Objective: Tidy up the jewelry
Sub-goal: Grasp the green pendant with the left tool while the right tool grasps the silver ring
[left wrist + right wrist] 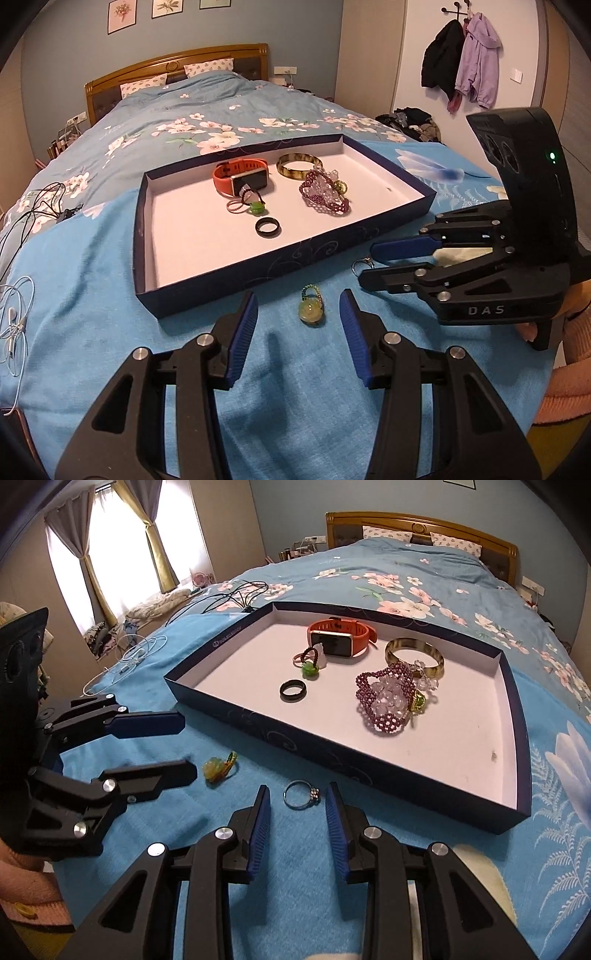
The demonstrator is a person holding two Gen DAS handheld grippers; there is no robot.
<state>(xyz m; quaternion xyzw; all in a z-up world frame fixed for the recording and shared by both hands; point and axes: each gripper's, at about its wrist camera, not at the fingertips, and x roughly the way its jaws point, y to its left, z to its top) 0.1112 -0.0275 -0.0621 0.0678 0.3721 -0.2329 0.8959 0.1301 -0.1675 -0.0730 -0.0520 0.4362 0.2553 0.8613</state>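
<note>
Two pieces lie outside the box [236,275] on the blue cloth, just off its near wall: a yellow-green bead pendant [311,307] and a silver ring [301,795]; the rest of the jewelry, a black ring [268,226], an orange watch [242,175], a bangle [299,166] and a purple bead piece [325,195], already sits inside the box. The step in hand looks like a double pickup; the left gripper [298,314] stands part open with the pendant between its blue pads, not touching them; the right gripper [297,799] is narrower and brackets the ring the same way, gripping nothing. Each next needs a short drop to the cloth and a close, then a lift over the box's near wall; the thin ring, flat on soft cloth, may slip the pads. The right wrist view shows the whole ring and its stone cluster, which the left wrist view mostly hides behind the right gripper; the left view shows the pendant centred between its pads.
</note>
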